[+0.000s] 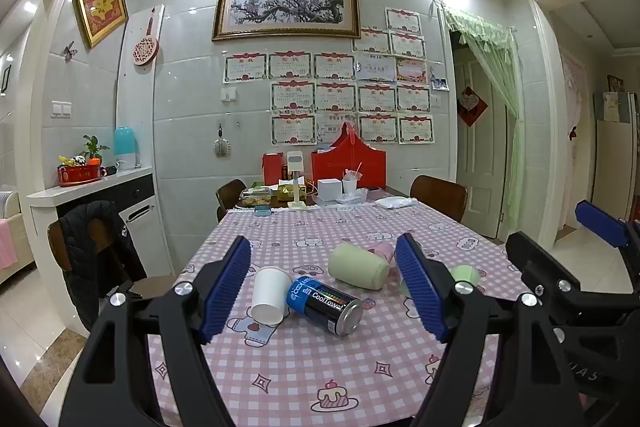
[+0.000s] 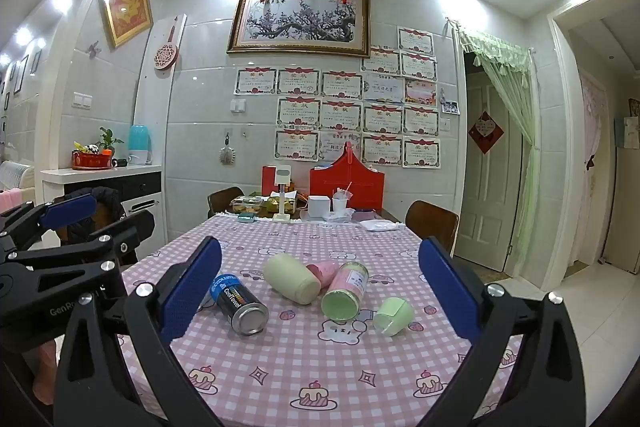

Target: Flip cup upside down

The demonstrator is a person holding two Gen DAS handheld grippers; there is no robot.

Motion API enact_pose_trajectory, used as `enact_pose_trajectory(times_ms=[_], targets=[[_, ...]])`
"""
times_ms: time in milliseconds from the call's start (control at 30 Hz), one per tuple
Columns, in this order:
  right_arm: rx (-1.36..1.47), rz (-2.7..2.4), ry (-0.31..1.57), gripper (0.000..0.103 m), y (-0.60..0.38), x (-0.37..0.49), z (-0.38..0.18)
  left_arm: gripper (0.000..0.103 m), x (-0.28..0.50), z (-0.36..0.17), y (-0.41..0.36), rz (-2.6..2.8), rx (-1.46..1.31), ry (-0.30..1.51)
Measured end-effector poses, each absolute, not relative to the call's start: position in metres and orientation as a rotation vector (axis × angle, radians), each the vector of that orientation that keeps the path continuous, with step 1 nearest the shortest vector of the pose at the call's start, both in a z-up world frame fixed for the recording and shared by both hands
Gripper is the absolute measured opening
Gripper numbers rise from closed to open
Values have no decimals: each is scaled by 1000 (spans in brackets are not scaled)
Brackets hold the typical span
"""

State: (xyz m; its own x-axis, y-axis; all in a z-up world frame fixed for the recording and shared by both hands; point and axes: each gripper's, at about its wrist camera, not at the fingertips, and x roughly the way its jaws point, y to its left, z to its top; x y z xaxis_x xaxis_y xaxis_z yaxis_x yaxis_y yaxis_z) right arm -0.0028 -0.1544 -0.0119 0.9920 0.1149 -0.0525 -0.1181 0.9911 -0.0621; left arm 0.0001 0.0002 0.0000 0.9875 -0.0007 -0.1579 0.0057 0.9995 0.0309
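Observation:
Several cups and cans lie on their sides on the pink checked tablecloth (image 1: 304, 367). A white paper cup (image 1: 269, 295) lies beside a blue-and-black CoolTowel can (image 1: 326, 303); the can also shows in the right wrist view (image 2: 239, 301). A pale green cup (image 1: 358, 266) (image 2: 291, 279), a pink cup (image 2: 325, 270), a pink-and-green can (image 2: 346, 291) and a small green cup (image 2: 394, 315) lie further right. My left gripper (image 1: 326, 285) is open, empty, above the near table edge. My right gripper (image 2: 320, 291) is open and empty, to its right.
Boxes, a red holder (image 1: 348, 163) and food containers crowd the table's far end. Wooden chairs (image 1: 438, 195) stand at the far corners. A chair with a black jacket (image 1: 96, 251) stands left. A counter (image 1: 92, 187) is at the left, a doorway at the right.

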Motion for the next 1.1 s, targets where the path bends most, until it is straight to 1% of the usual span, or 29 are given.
enact_pose_trajectory(times_ms=[1100], targets=[[-63, 117, 52, 95, -155, -3, -14, 74, 0, 0, 0, -3, 38, 158]])
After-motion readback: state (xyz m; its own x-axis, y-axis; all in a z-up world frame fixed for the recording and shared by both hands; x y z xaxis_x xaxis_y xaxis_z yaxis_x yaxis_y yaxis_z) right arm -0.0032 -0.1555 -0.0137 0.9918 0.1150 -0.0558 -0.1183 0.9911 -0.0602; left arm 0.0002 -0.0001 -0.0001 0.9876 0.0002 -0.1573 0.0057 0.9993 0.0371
